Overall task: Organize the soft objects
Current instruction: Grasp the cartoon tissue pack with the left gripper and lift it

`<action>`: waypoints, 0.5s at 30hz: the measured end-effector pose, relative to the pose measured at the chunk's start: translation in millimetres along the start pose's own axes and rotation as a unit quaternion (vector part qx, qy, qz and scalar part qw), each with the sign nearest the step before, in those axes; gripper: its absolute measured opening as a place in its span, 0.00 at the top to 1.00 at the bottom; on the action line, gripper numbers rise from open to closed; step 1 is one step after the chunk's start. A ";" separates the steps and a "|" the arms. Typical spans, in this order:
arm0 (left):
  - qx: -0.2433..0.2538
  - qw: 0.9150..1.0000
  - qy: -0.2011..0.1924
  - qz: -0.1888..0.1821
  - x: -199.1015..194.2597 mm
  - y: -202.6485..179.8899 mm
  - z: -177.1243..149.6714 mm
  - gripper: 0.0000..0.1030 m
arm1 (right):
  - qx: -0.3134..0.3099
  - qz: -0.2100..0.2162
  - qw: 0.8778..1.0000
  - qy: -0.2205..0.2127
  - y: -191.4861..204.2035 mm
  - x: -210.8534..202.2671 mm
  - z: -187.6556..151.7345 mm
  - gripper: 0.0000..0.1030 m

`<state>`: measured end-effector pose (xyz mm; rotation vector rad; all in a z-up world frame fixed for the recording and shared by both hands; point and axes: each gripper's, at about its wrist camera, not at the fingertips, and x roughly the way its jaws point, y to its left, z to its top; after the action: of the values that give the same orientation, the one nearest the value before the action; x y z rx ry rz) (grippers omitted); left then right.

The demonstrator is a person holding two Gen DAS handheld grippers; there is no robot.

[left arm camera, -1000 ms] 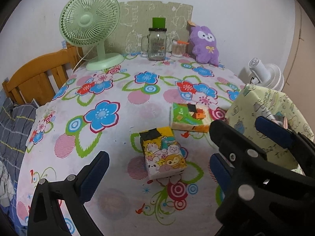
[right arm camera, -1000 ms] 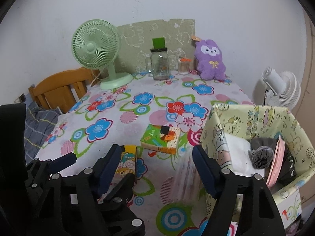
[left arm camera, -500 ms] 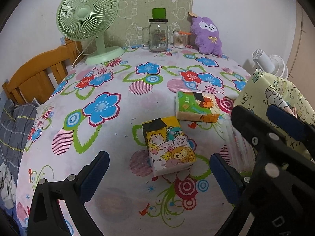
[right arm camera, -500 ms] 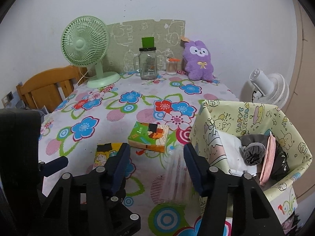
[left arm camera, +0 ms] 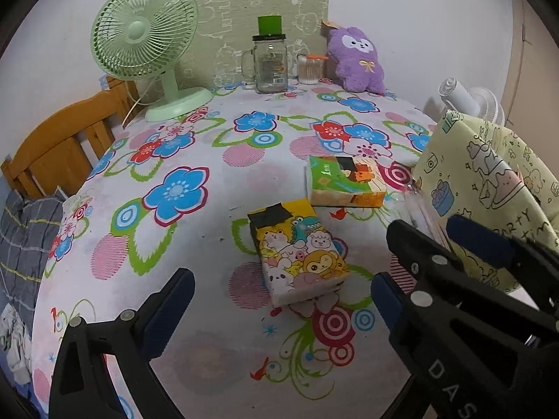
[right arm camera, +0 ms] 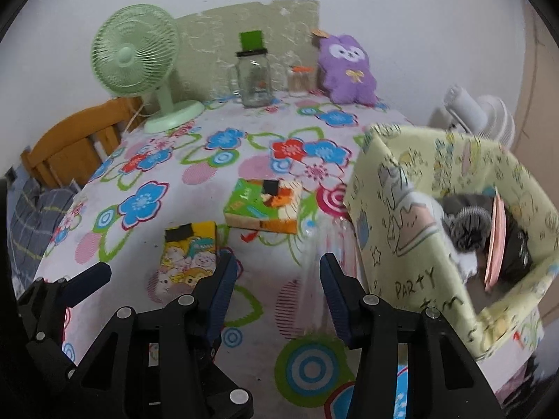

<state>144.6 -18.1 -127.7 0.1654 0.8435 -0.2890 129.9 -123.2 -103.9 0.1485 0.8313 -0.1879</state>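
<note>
A yellow cartoon tissue pack (left arm camera: 297,251) lies on the flowered tablecloth, and my left gripper (left arm camera: 279,277) stands open just before it without touching. A green tissue pack (left arm camera: 346,181) lies behind it. My right gripper (right arm camera: 277,258) hangs low over the cloth with its jaws closing. A clear plastic packet (right arm camera: 332,237) lies by its right finger, against the yellow-green printed box (right arm camera: 412,244); I see no pad pressing on it. The box holds a grey knitted piece (right arm camera: 468,223), a pink item and white cloth. A purple plush (right arm camera: 349,66) sits at the far edge.
At the back of the table stand a green desk fan (left arm camera: 146,35), a glass jar mug (left arm camera: 270,63) and a small jar of swabs (left arm camera: 309,70). A wooden chair (left arm camera: 59,143) with plaid cloth is at the left. A white fan (right arm camera: 471,111) stands behind the box.
The right gripper has sunk toward the cloth and its jaws have narrowed. The left gripper has stayed open near the yellow pack, which now sits a little closer between its fingers.
</note>
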 end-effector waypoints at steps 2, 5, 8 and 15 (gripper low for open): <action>0.008 1.000 0.001 0.003 3.5 -3.2 -0.1 0.03 | 0.016 -0.003 1.000 0.008 -3.8 4.6 -3.3 0.48; 0.017 1.000 0.006 0.010 10.0 -6.3 -0.8 0.07 | 0.021 -0.012 0.999 0.025 -6.1 15.5 -4.5 0.48; 0.017 1.000 0.016 0.003 16.0 -6.5 -1.7 0.08 | 0.020 -0.010 0.999 0.038 -6.9 25.1 -4.7 0.48; 0.016 1.000 0.018 -0.004 20.8 -10.1 -1.1 0.08 | 0.011 -0.008 0.999 0.044 -9.4 37.8 -0.8 0.84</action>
<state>153.7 -31.3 -144.5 0.1983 0.8765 -0.3071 152.1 -136.2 -133.1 0.1712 0.9191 -0.2066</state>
